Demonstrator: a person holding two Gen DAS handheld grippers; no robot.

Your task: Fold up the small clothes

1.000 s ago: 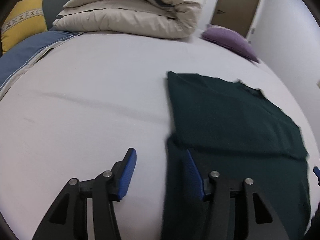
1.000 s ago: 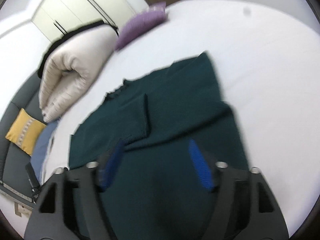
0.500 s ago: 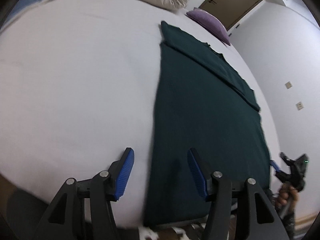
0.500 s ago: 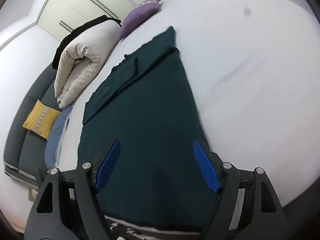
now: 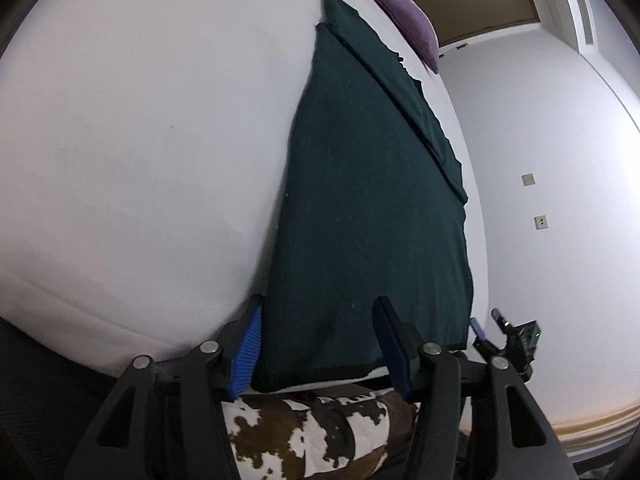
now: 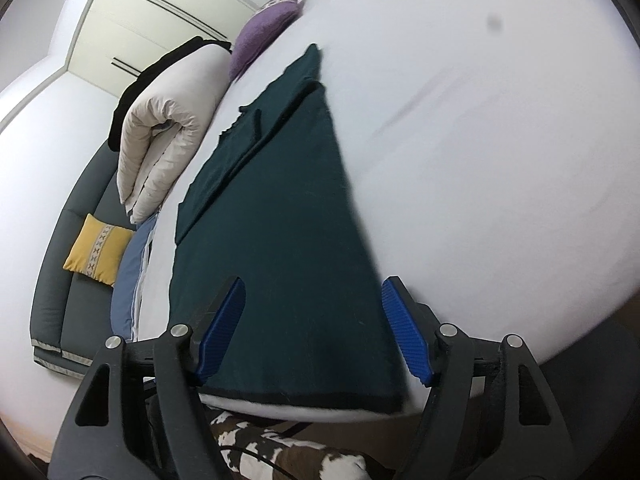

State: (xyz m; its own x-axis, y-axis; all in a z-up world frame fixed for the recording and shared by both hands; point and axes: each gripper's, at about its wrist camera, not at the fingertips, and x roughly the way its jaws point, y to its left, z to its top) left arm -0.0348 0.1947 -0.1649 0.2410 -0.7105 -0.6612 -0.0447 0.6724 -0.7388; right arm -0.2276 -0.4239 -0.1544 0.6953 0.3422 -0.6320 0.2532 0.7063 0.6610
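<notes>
A dark green garment (image 5: 372, 208) lies flat on the white bed (image 5: 140, 152), its sleeves folded in at the far end and its hem at the bed's near edge. It also shows in the right wrist view (image 6: 288, 240). My left gripper (image 5: 320, 340) is open, straddling the hem's left corner. My right gripper (image 6: 316, 328) is open over the hem's right corner. The right gripper also shows in the left wrist view (image 5: 516, 336), beyond the hem's right end. Neither holds the cloth.
A purple pillow (image 6: 268, 32) and a rolled beige duvet (image 6: 164, 136) lie at the bed's far end. A grey sofa with a yellow cushion (image 6: 98, 248) stands to the left. A brown-and-white cowhide rug (image 5: 304, 432) lies below the bed edge.
Both grippers have pulled back from over the folded sleeves to the garment's hem at the near bed edge. Both stay open. The garment lies as before.
</notes>
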